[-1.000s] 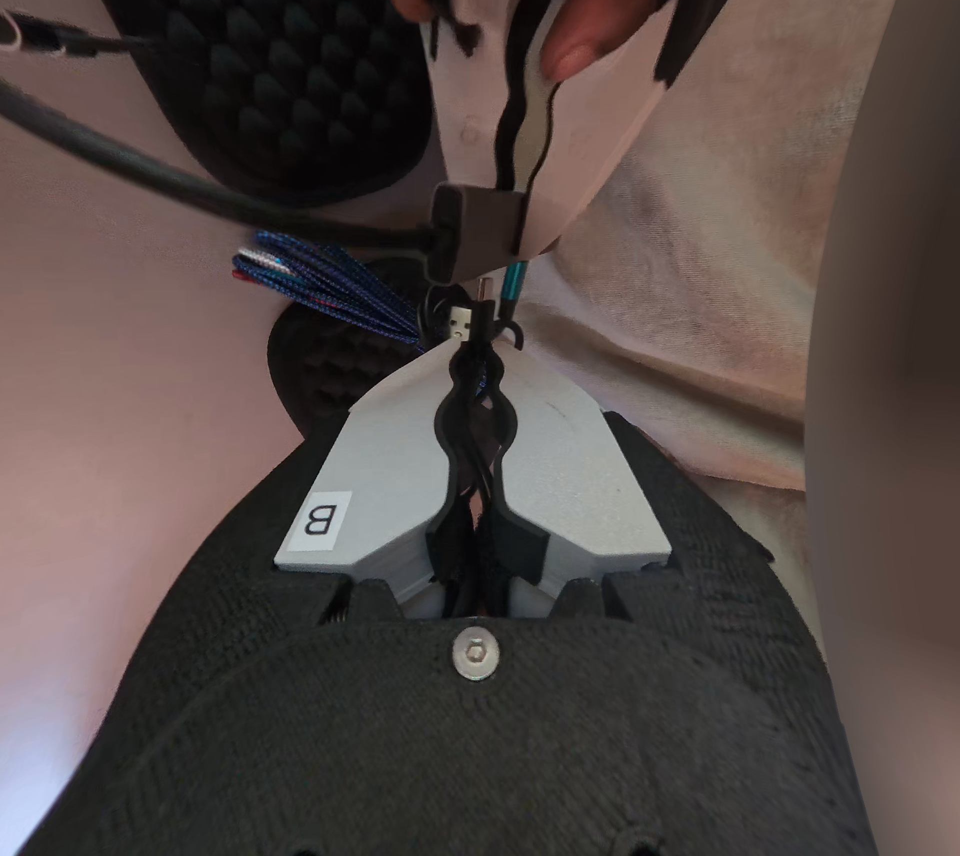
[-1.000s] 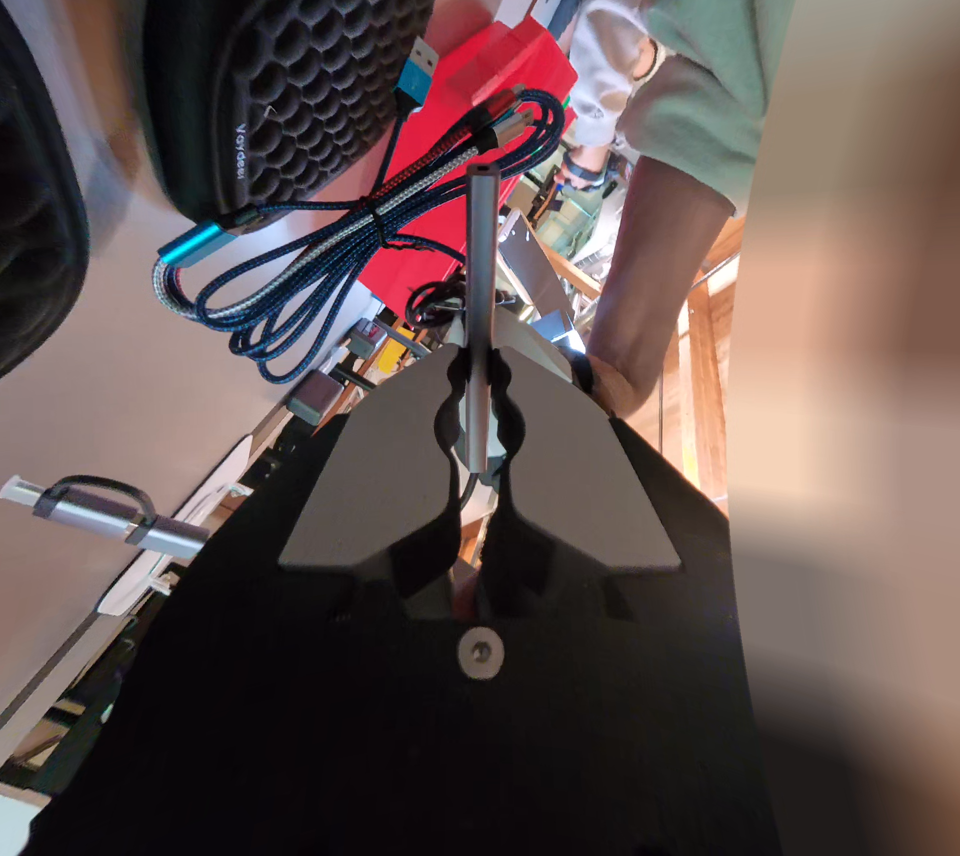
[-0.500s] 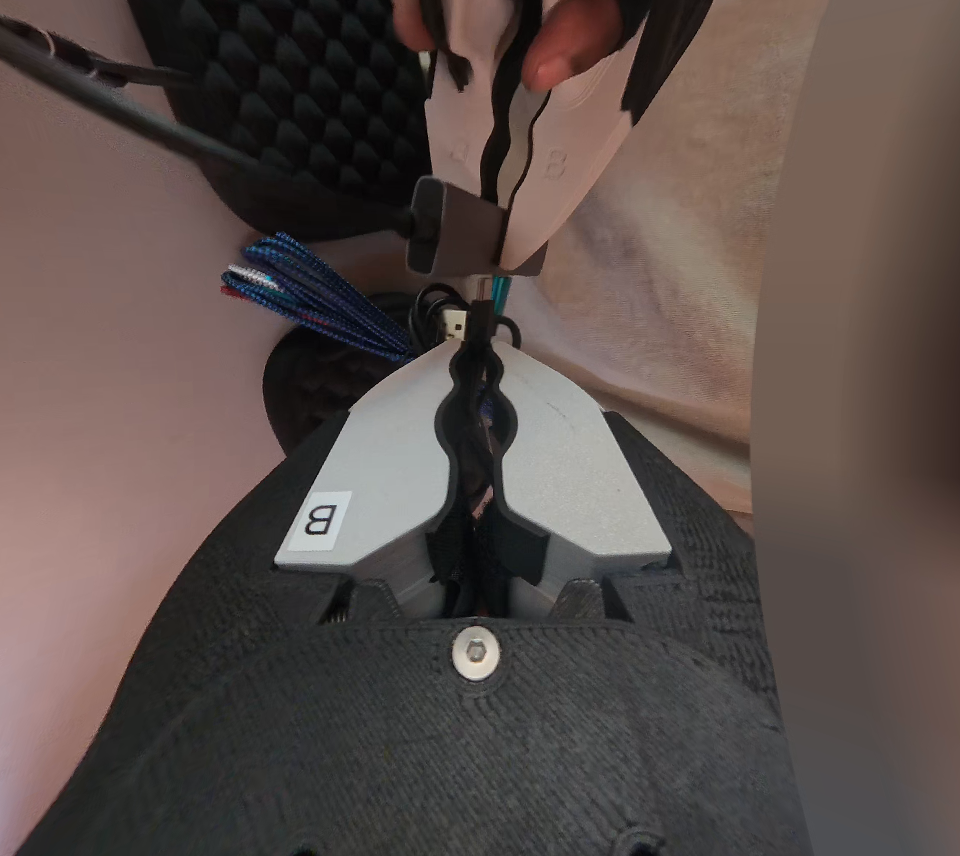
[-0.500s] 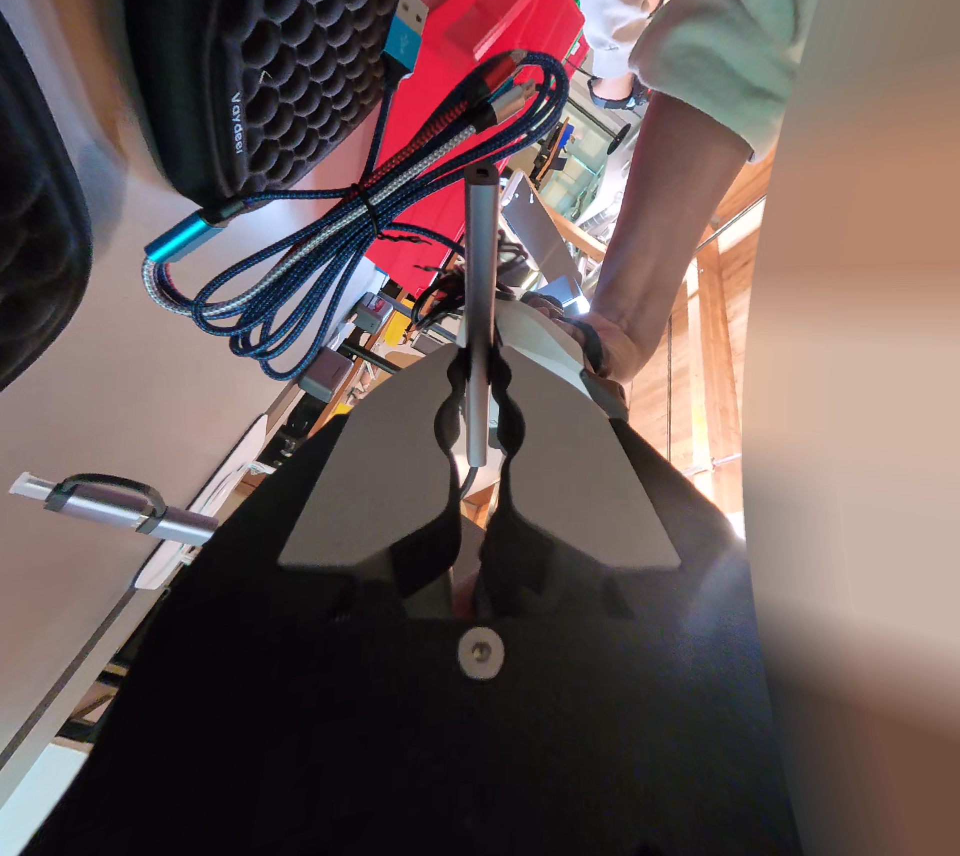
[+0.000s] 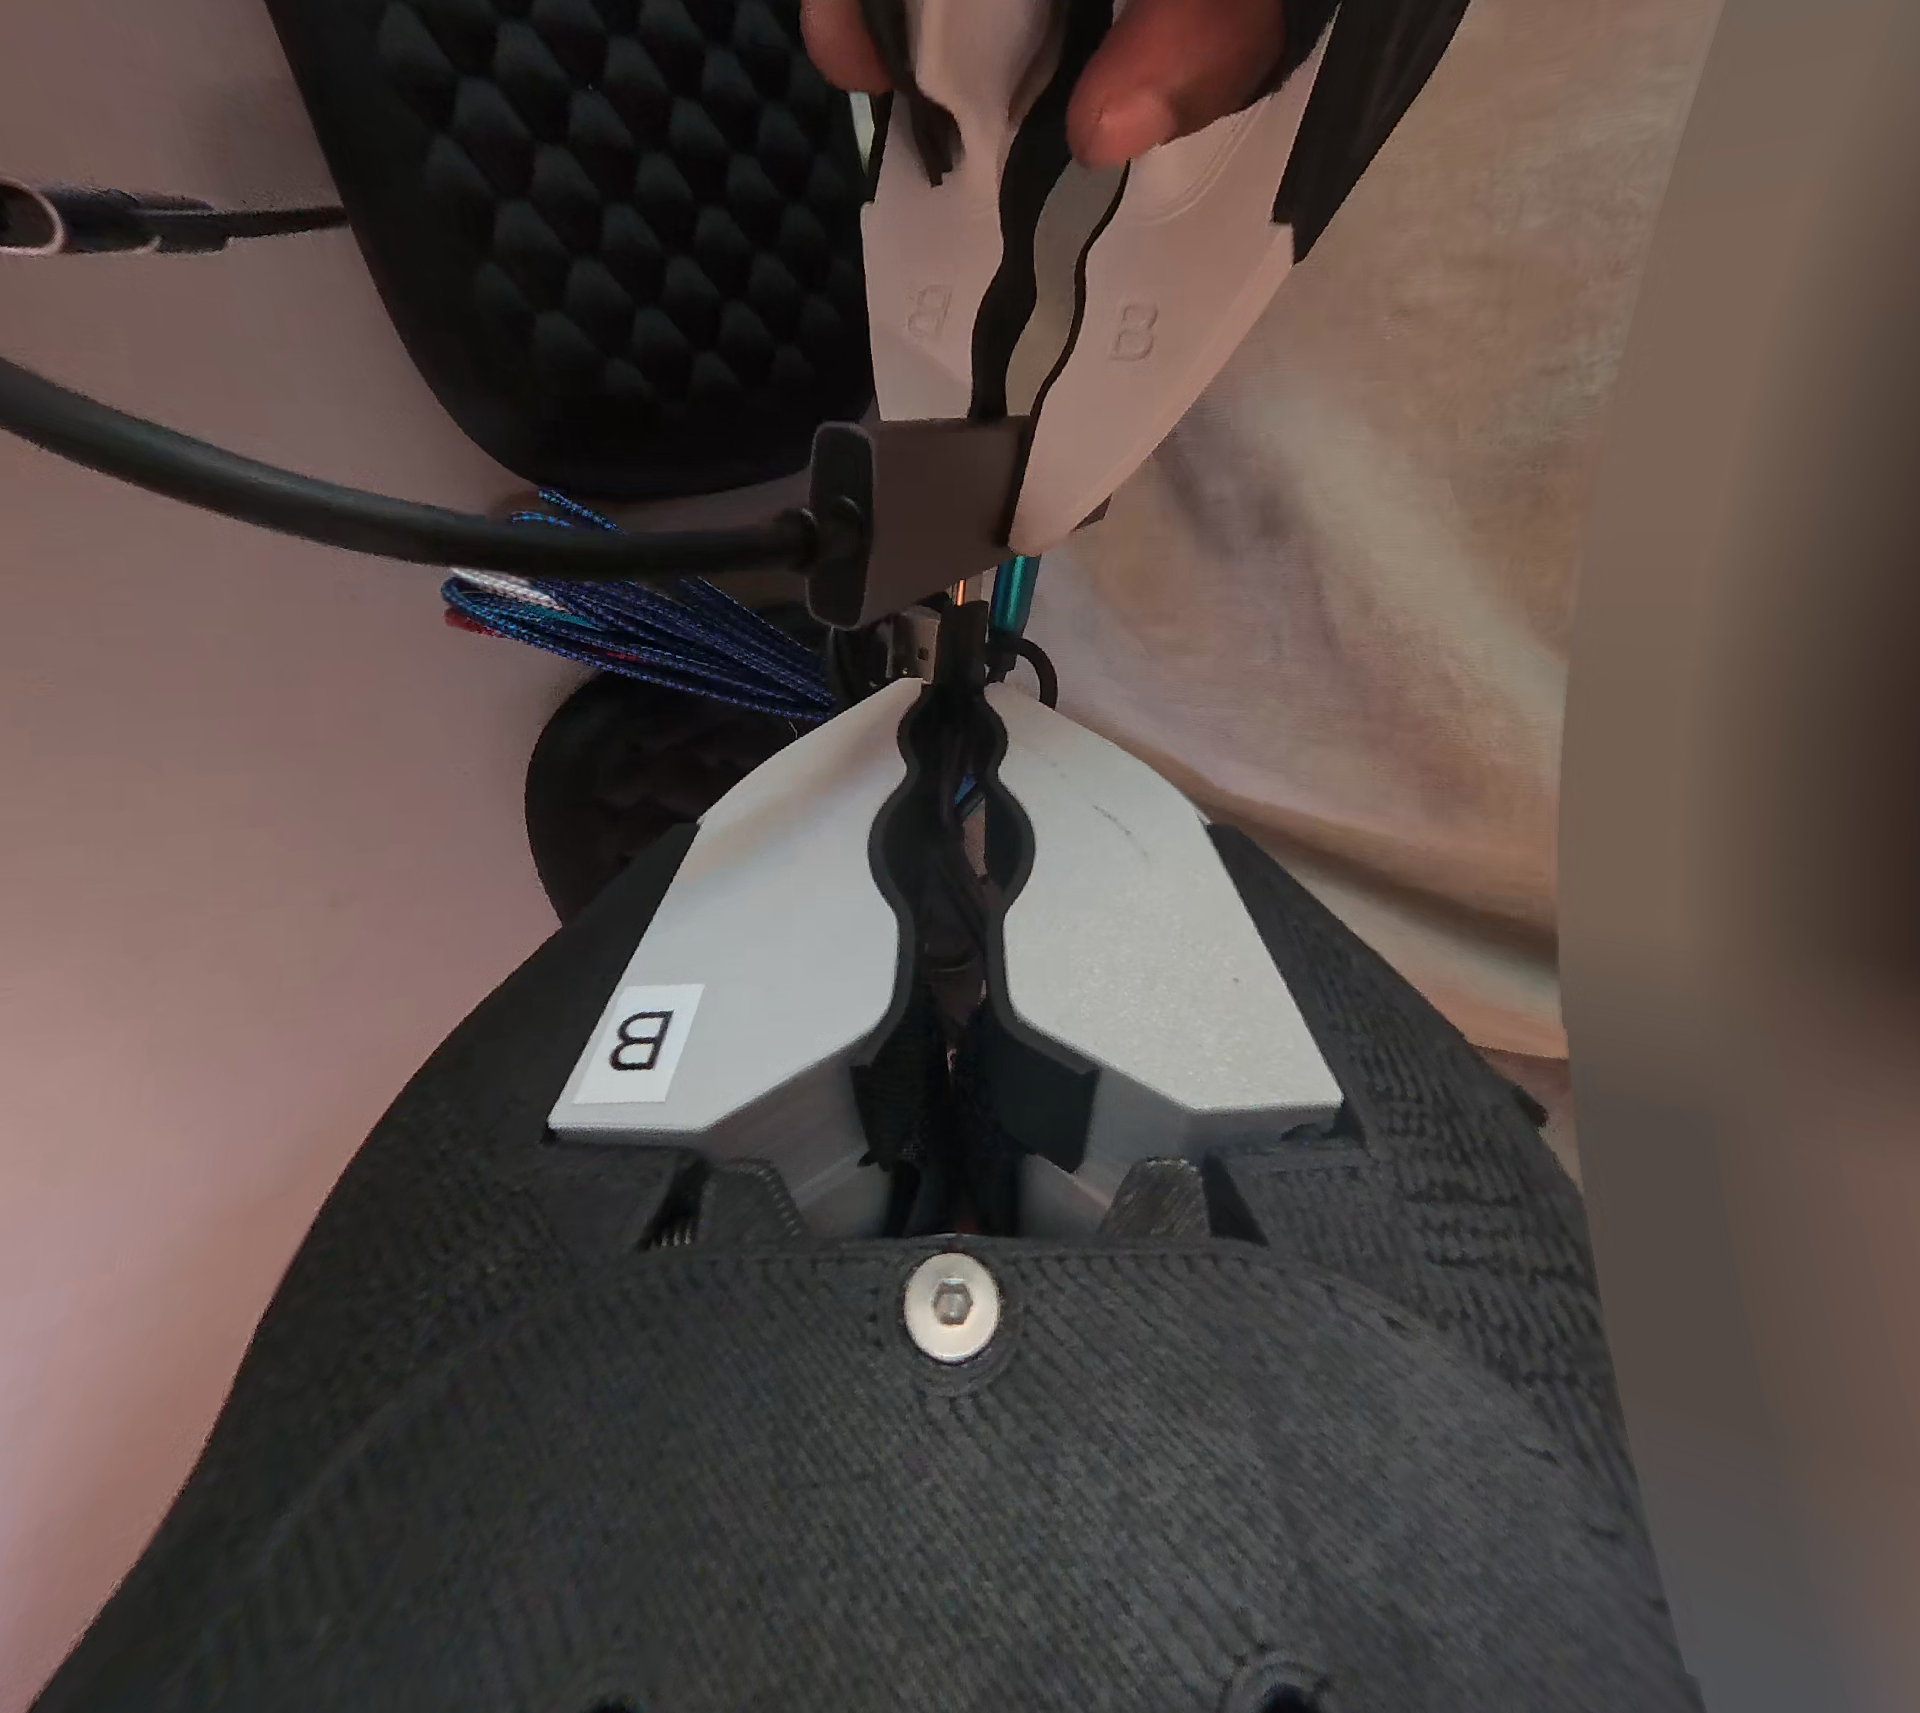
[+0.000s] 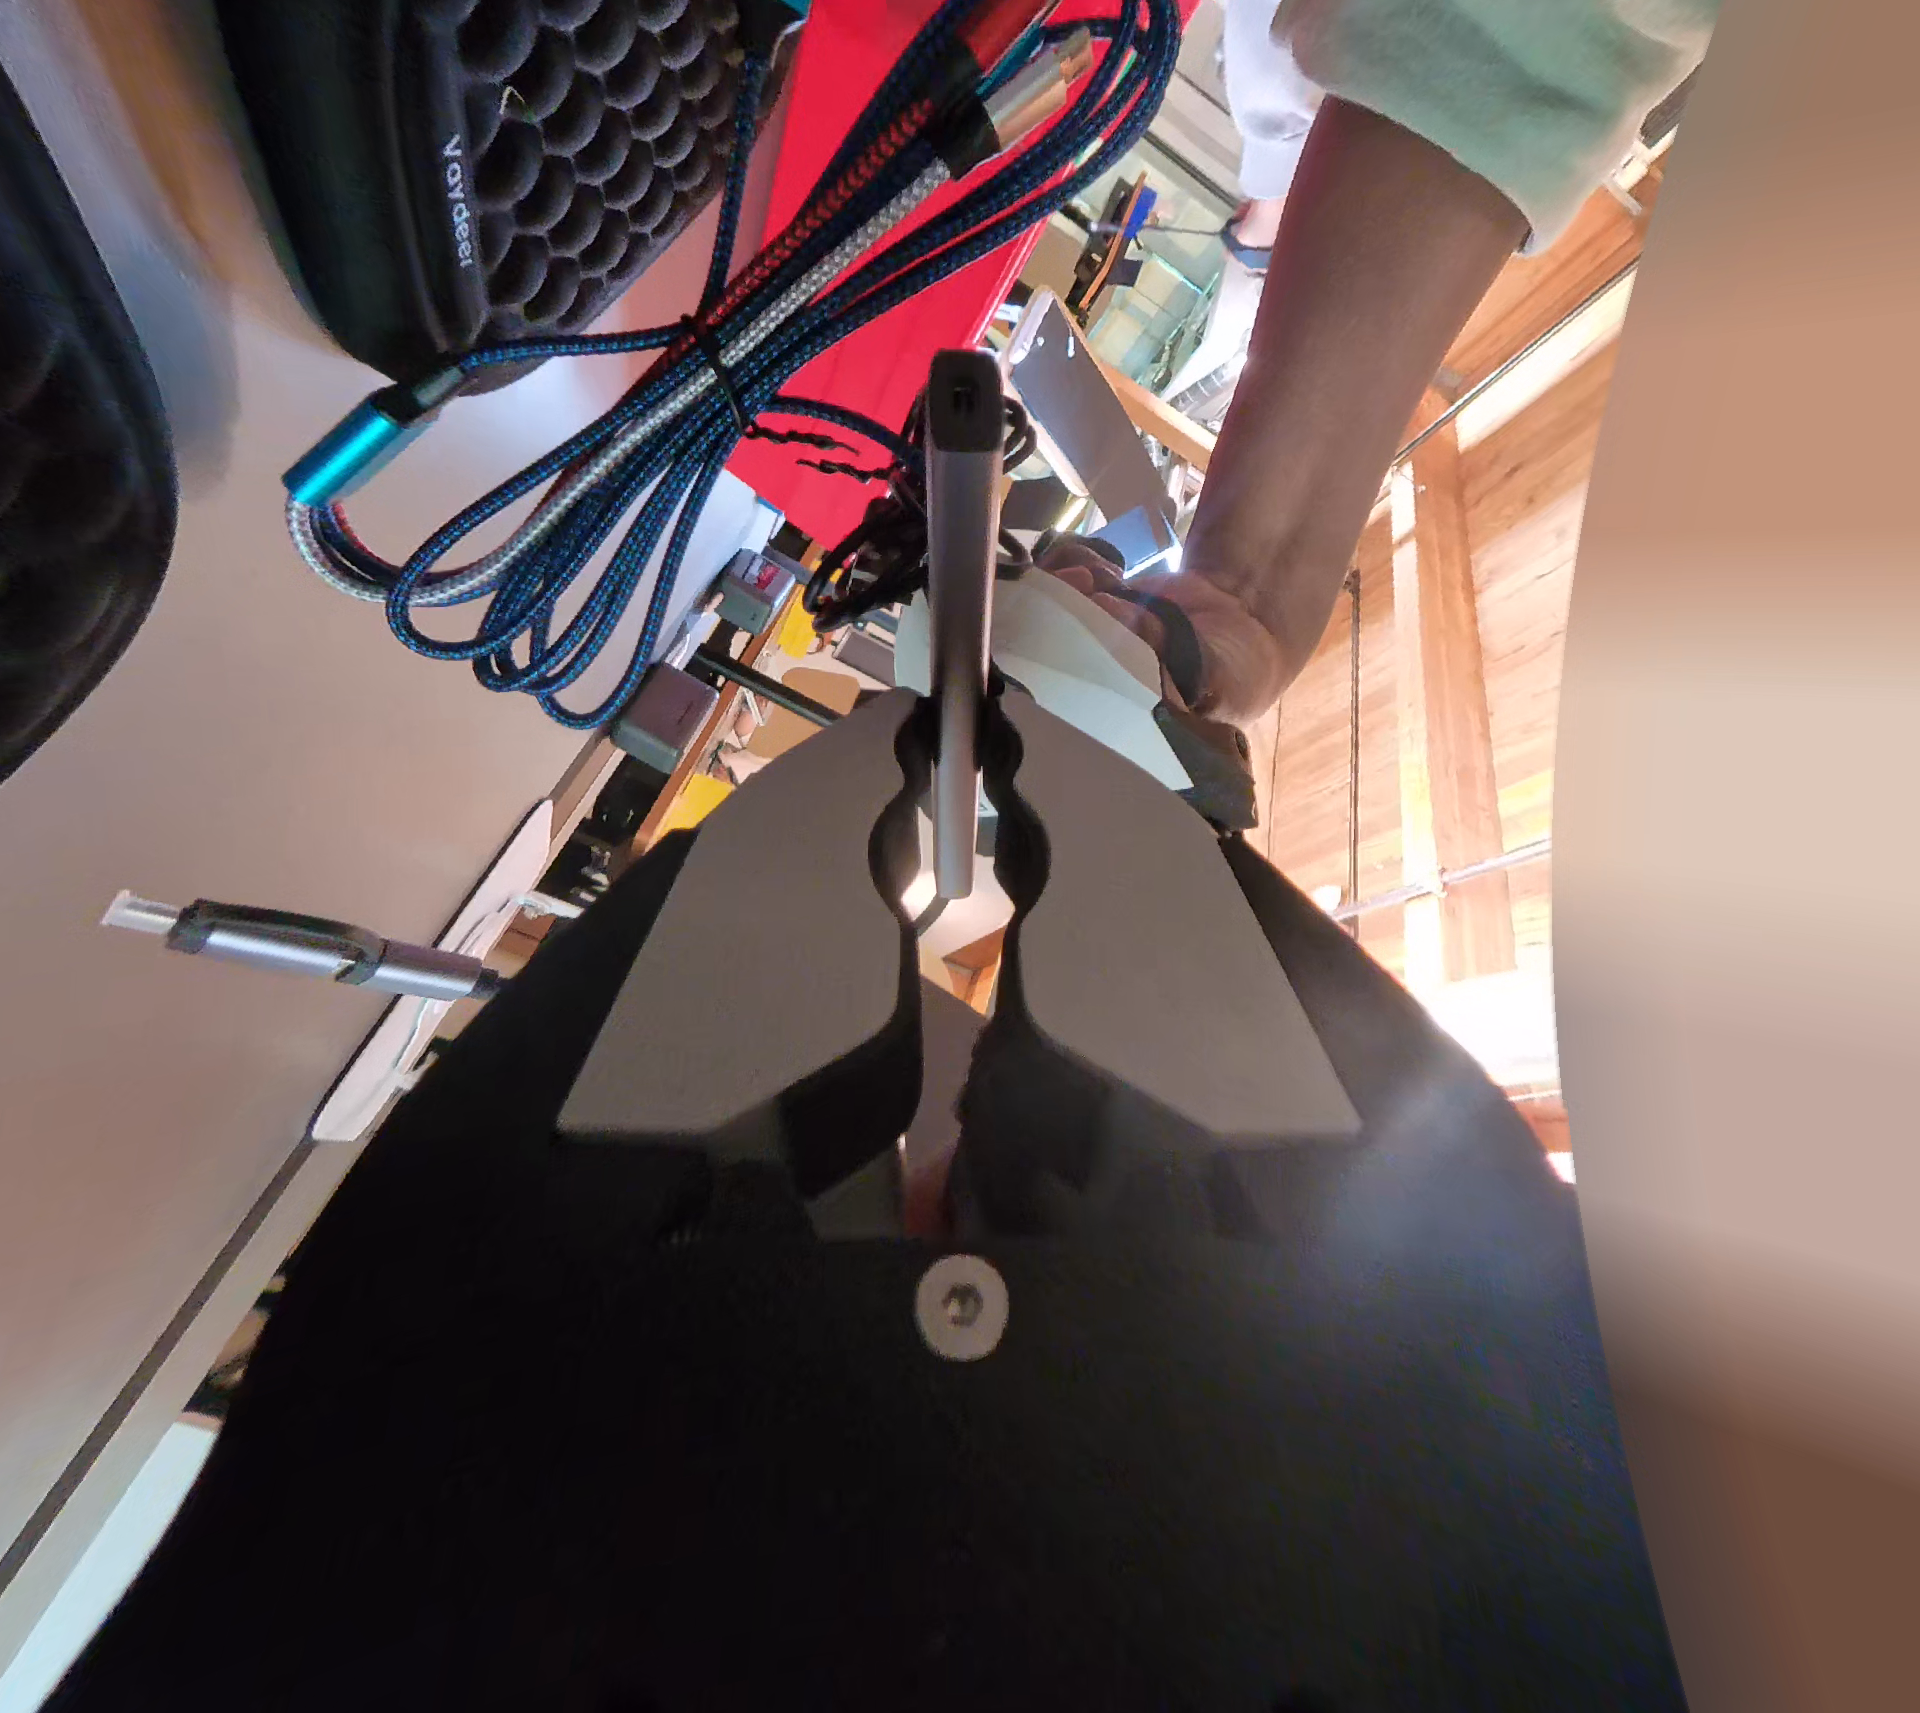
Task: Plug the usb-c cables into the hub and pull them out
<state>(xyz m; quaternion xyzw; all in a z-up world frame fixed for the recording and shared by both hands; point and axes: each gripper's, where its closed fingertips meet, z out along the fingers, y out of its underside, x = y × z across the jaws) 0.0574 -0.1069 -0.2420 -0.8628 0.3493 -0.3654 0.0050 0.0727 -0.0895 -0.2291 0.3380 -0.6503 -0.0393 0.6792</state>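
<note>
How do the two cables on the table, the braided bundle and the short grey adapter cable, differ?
The braided bundle is long, blue-patterned and looped several times, tied at its middle; the grey adapter cable is short and straight with a small black loop. The bundle ends in several coloured metal plugs and lies partly against the black case; the adapter cable lies alone near the table edge. Both rest untouched, while the right gripper holds the hub.

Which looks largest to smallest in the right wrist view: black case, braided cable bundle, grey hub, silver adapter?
1. black case, cut off by the frame.
2. braided cable bundle.
3. grey hub, seen edge-on in the right gripper.
4. silver adapter.
Hub and adapter look close; the hub sits nearer, so that order is unsure.
</note>
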